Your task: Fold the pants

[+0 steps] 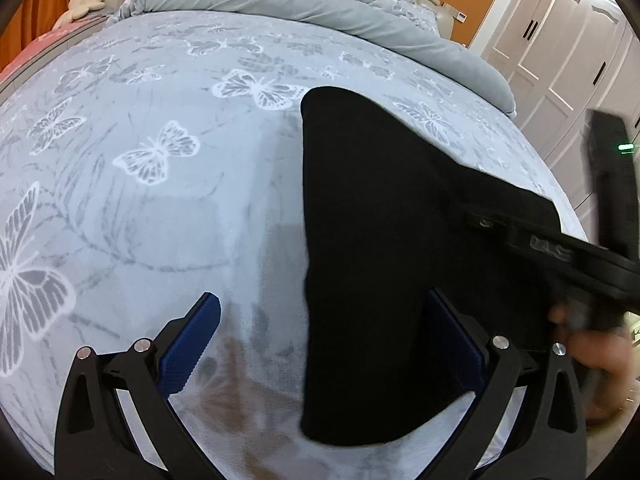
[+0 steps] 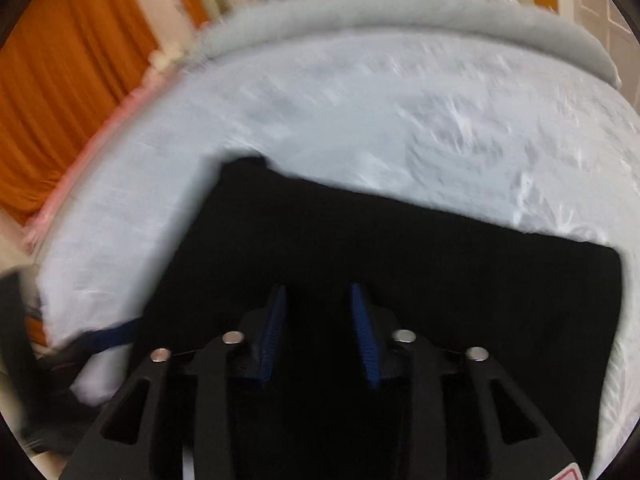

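Lengthwise up the bed [image 1: 160,208] lie black pants [image 1: 380,260], both grippers' fingers [image 1: 200,344] spread, gripping nothing

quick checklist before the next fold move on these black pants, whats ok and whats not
1. Left gripper open: ok, jaws wide apart.
2. Left gripper holding the pants: not ok, fabric only passes between its fingers.
3. Right gripper open: ok, a gap shows between the blue pads.
4. Right gripper over the pants: ok; contact cannot tell.
5. Pants lying flat on the bed sheet: cannot tell, black fabric hides creases.
6. Right wrist view sharp: not ok, blurred.
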The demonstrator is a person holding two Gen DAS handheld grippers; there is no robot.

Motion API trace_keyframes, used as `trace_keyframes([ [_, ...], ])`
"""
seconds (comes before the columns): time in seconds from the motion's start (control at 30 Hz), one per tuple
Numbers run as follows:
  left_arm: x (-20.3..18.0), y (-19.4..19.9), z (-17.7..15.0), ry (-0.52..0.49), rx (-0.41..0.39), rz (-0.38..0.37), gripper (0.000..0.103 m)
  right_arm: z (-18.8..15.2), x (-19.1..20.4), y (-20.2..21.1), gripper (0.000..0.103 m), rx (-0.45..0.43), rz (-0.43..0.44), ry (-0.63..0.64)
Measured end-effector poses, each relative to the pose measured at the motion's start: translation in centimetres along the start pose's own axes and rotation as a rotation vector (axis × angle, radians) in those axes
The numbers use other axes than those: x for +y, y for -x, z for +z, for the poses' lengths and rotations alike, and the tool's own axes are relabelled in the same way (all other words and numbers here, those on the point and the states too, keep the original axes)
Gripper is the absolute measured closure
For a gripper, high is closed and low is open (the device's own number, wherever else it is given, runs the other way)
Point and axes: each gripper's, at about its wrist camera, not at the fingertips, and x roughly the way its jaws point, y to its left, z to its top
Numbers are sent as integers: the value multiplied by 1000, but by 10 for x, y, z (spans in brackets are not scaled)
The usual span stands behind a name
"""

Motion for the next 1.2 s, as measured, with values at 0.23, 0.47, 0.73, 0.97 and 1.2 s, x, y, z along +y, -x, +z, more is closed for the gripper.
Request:
trace_keyframes([
  [0.23,-4,21,4,-12,-83,-3,5,-21,-19,86,79,-153,-141,-35],
  [0.47,-10,22,1,-45,-88,28,5,-62,-73,115,98,-133,-183,-174],
  [0.73,-12,13,-4,-47,-55,27,5,-83,-74,124,88,-119,-286,-184],
  [0.97,-8,4,-4,4,15,-61,5,-95,-92,118,21,-69,-172,-299],
  [1.2,-13,-10,-6,18,97,-144,5,-99,-111,87,17,-35,-10,-408],
])
